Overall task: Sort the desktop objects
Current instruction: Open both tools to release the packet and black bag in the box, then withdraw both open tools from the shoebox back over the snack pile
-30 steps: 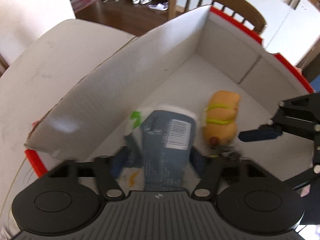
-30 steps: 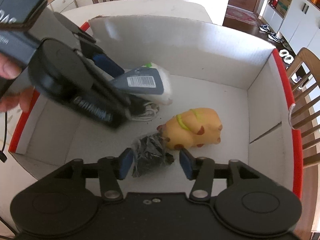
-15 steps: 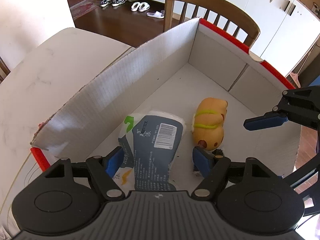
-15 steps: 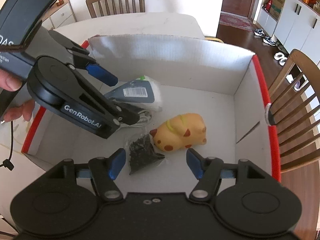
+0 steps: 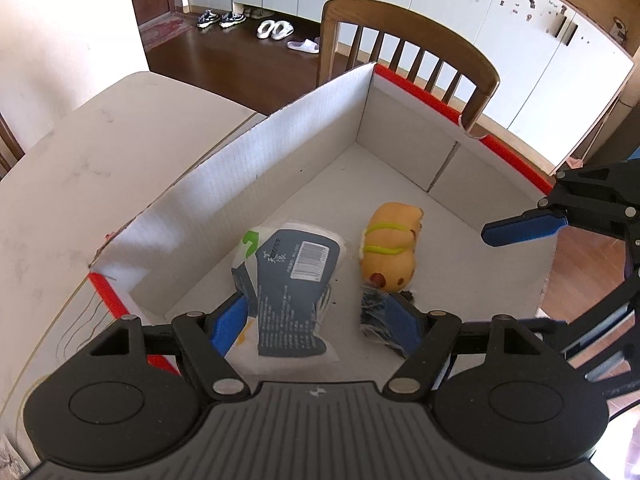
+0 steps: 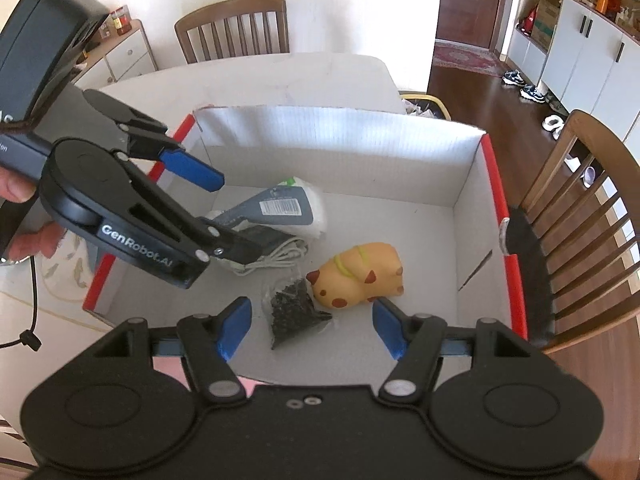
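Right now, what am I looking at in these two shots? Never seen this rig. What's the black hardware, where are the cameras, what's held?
There is no robot arm here: a person holds a handheld two-finger gripper in each hand, with a fisheye camera on each looking out along its blue fingers.

One picture looks out from the left gripper, the other from the right gripper; each also catches the other gripper.

Both hang over an open cardboard box with red edges, on a white table. Inside the box lie a blue-grey packet, a white cable, an orange toy animal and a small bag of dark bits.

Both grippers are open; nothing is held.
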